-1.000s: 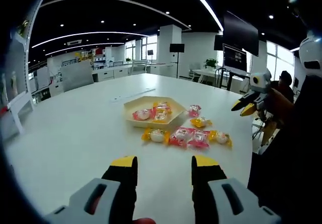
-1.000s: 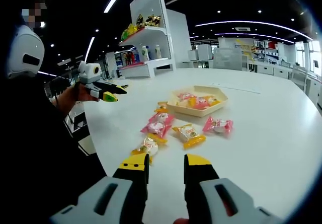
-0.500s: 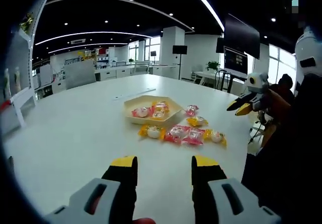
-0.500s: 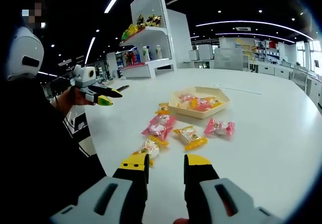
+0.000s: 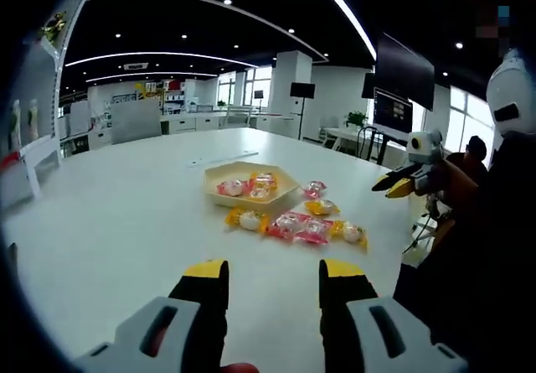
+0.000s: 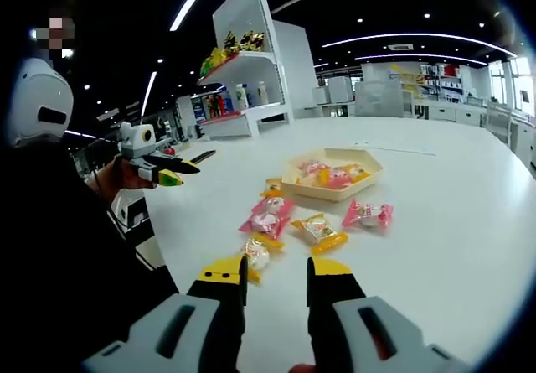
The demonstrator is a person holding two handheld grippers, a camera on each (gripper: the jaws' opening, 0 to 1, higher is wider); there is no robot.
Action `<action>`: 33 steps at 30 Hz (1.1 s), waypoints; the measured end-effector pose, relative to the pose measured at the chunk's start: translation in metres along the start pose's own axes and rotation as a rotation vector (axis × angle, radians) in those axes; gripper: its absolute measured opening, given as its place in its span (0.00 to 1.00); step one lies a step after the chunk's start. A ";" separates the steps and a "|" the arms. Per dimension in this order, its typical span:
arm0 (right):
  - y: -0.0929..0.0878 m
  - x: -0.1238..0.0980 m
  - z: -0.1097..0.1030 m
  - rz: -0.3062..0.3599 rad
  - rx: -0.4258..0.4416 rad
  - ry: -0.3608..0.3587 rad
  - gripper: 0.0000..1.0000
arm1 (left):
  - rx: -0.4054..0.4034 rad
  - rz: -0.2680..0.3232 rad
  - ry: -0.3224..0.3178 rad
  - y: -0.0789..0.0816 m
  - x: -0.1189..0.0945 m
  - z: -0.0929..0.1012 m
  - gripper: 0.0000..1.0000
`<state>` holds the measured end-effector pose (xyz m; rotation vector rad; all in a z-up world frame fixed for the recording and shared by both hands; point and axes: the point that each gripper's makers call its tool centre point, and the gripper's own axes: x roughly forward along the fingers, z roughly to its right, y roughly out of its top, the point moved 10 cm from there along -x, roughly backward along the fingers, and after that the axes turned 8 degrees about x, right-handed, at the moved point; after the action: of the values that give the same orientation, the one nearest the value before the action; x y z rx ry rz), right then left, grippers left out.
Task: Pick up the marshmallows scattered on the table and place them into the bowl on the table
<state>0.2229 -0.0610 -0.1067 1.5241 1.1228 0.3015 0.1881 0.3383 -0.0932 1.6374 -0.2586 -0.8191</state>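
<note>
While both grippers hang above the near edge of the white table, neither touches a wrapper. In the left gripper view, the left gripper has its yellow-tipped jaws parted wide and empty. The hexagonal cream bowl sits toward the middle of the table with a few wrapped marshmallows inside. Just in front of the bowl lies a row: a yellow-wrapped marshmallow, two pink-wrapped marshmallows touching each other, another yellow one nearest the table's right edge. Two more lie beside the bowl's right side. The right gripper shows off the right edge, held in a hand, jaws parted.

In the right gripper view, the left gripper is off the table's left edge. The right gripper has jaws apart, empty, a wrapped marshmallow just beyond its left jaw tip. Shelving stands behind.
</note>
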 end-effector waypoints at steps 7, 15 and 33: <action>0.006 0.000 0.000 0.025 0.037 0.006 0.29 | -0.018 0.011 -0.010 -0.006 -0.011 0.007 0.46; 0.009 0.003 -0.004 0.023 0.041 0.001 0.29 | -0.001 0.013 0.003 -0.002 -0.017 0.003 0.46; 0.005 0.024 -0.015 -0.047 0.030 0.000 0.33 | 0.026 0.003 -0.032 -0.003 -0.020 0.004 0.46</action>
<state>0.2262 -0.0327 -0.1069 1.5218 1.1662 0.2538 0.1701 0.3474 -0.0889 1.6491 -0.2951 -0.8436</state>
